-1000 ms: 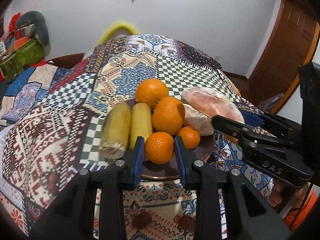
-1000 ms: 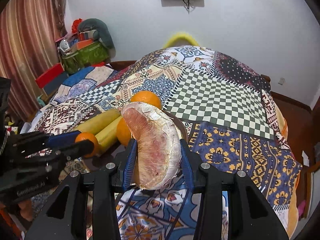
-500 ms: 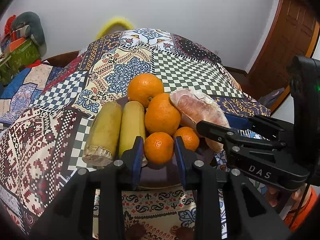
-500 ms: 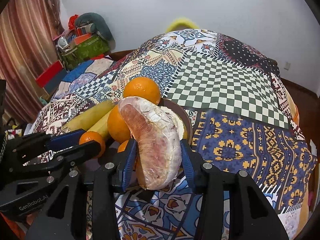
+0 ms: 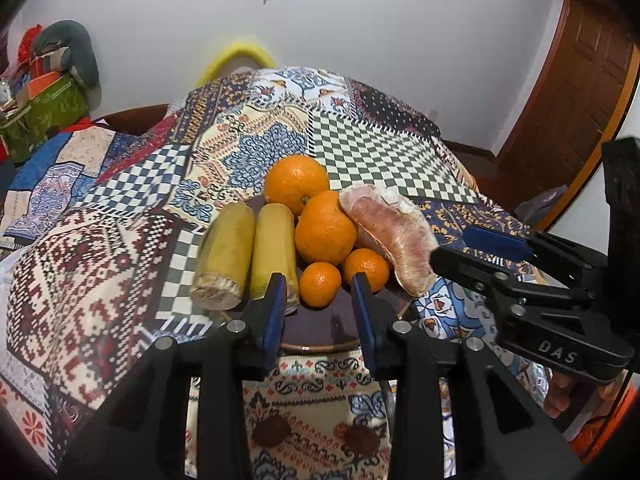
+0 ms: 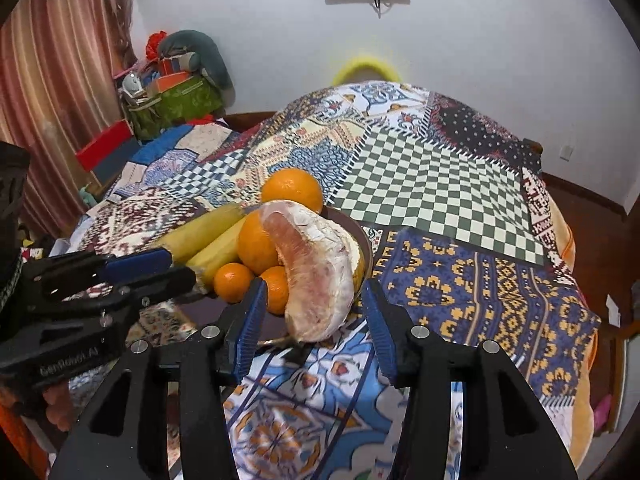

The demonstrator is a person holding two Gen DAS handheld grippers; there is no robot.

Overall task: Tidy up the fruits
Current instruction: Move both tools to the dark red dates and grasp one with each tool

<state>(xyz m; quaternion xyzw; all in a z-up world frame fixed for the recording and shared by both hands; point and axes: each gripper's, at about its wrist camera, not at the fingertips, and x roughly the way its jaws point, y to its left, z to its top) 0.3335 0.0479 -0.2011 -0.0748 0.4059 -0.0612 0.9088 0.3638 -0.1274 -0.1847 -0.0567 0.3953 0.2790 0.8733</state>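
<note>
Both pairs of fingers stood released over the fruit. The left gripper (image 5: 320, 300) had its blue pads (image 5: 276, 312) parted on either side of a small tangerine (image 5: 320, 284) without pressing it; a gap showed on each side, and those jaws had just been opening a little. The right gripper (image 6: 316, 316) had also just been opening: its pads (image 6: 250, 320) flanked the near end of the peeled pomelo wedge (image 6: 316, 272) and no longer bore on it, so the wedge lay on its own.

All the fruit sat together on a dark plate (image 5: 320, 332) on the patchwork cloth (image 5: 392, 152): two large oranges (image 5: 326, 228) at the middle and back, a second tangerine (image 5: 366, 268) just beside the first, two yellow banana-like pieces (image 5: 276, 248) along the left with their cut ends toward the camera, and the pomelo wedge leaning on the right against an orange, its lower tip hanging past the plate rim.

The wedge looked soft, glossy as if wrapped in film, and probably light; a hard squeeze would likely bruise or split it, so the thick middle, taken across its width, seemed the safer hold. The tangerines looked firm, round and prone to roll, best taken across the widest part. The wedge's overhanging tip could let it slide off the plate
</note>
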